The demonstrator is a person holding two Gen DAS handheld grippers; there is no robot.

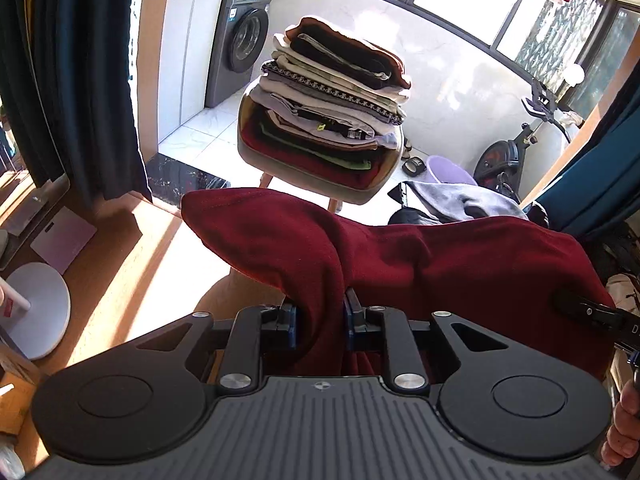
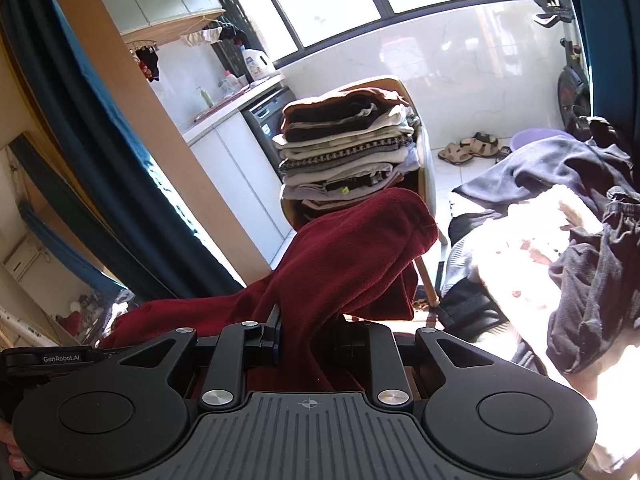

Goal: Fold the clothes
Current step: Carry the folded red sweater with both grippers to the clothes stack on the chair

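A folded dark red garment (image 1: 400, 256) hangs in the air between both grippers. My left gripper (image 1: 320, 316) is shut on its left end, the cloth bunched between the blue pads. My right gripper (image 2: 308, 332) is shut on the other end of the same red garment (image 2: 352, 252); its right finger is hidden under the cloth. The right gripper's black tip (image 1: 588, 310) shows at the right edge of the left wrist view. Ahead stands a chair (image 1: 320, 172) bearing a tall stack of folded clothes (image 1: 340, 92), also in the right wrist view as the stack (image 2: 348, 152).
A heap of unfolded clothes (image 2: 560, 232) lies to the right. A washing machine (image 1: 240, 44) and white cabinets stand behind the chair. Dark blue curtains (image 1: 72, 80) hang at both sides. An exercise bike (image 1: 516, 148), a purple basin (image 1: 448, 168) and sandals (image 2: 468, 148) sit on the tiled floor.
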